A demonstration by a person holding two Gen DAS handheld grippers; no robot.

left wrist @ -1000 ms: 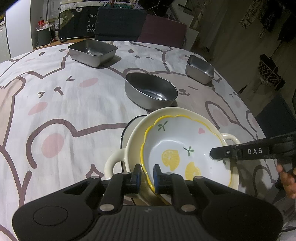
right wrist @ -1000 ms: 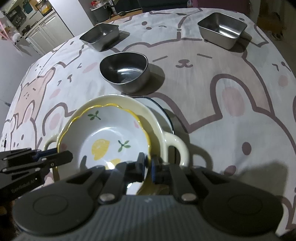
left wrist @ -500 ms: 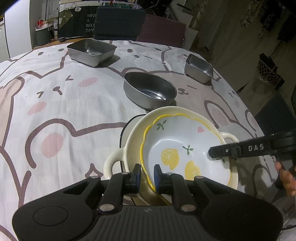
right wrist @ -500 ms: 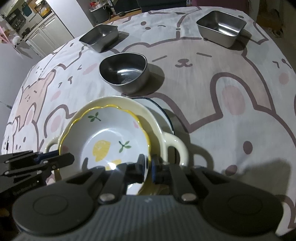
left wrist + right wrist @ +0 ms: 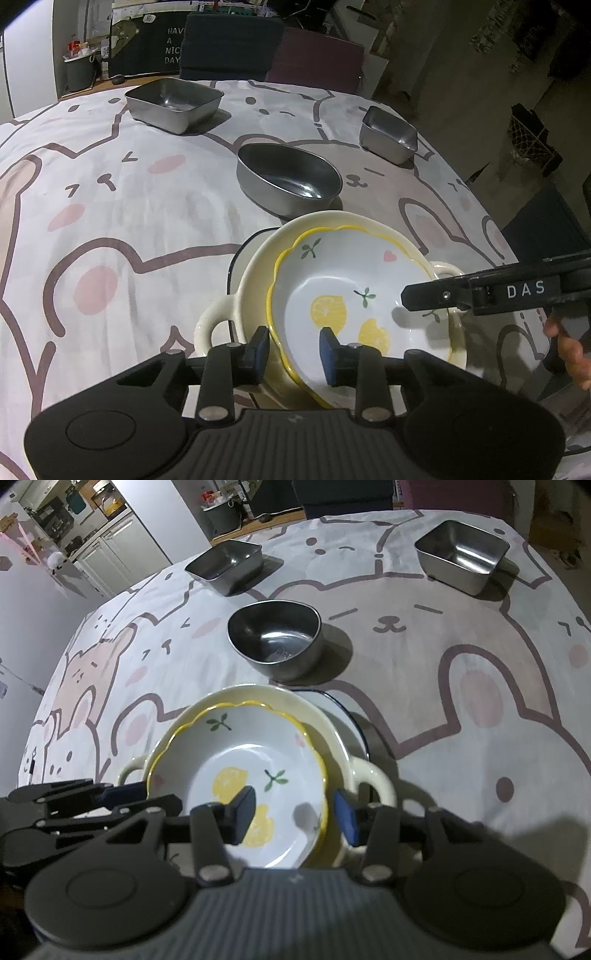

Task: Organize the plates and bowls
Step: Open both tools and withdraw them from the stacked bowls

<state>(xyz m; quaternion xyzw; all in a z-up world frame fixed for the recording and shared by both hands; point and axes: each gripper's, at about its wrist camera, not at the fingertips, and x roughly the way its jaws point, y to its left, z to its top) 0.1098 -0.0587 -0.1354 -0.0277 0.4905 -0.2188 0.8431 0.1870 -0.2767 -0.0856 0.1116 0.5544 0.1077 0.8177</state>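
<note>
Left claw (image 5: 291, 345): my jaws are apart now, straddling the near rim of the lemon bowl (image 5: 351, 291), one blue pad outside the rim, the other inside; I can't tell whether either pad touches it.
Right claw (image 5: 295, 812): spread wide too, one finger hanging over the bowl's inside, the blue-padded one outside its rim, gripping nothing.
Lemon bowl: white, wavy yellow edge, lemon slices and green sprigs painted inside; it sits nested in the cream two-handled dish (image 5: 255, 273), tipped a little toward my left claw, at the near edge of the tabletop (image 5: 110, 206).
Cream dish: its looped handles stick out on both sides, one right beside my right claw in the right wrist view (image 5: 373, 775).
Blue-rimmed plate (image 5: 343, 712): peeking out from underneath the cream dish, only a sliver showing.
Round steel bowl (image 5: 288, 177): just beyond the stack, toward the middle of the tabletop.
Large steel tray (image 5: 173, 103): towards the far left corner, well apart from the stack.
Small steel tray (image 5: 389, 134): out by the far right edge.
Tabletop cover: pale cloth printed with cartoon bears and bunnies.
</note>
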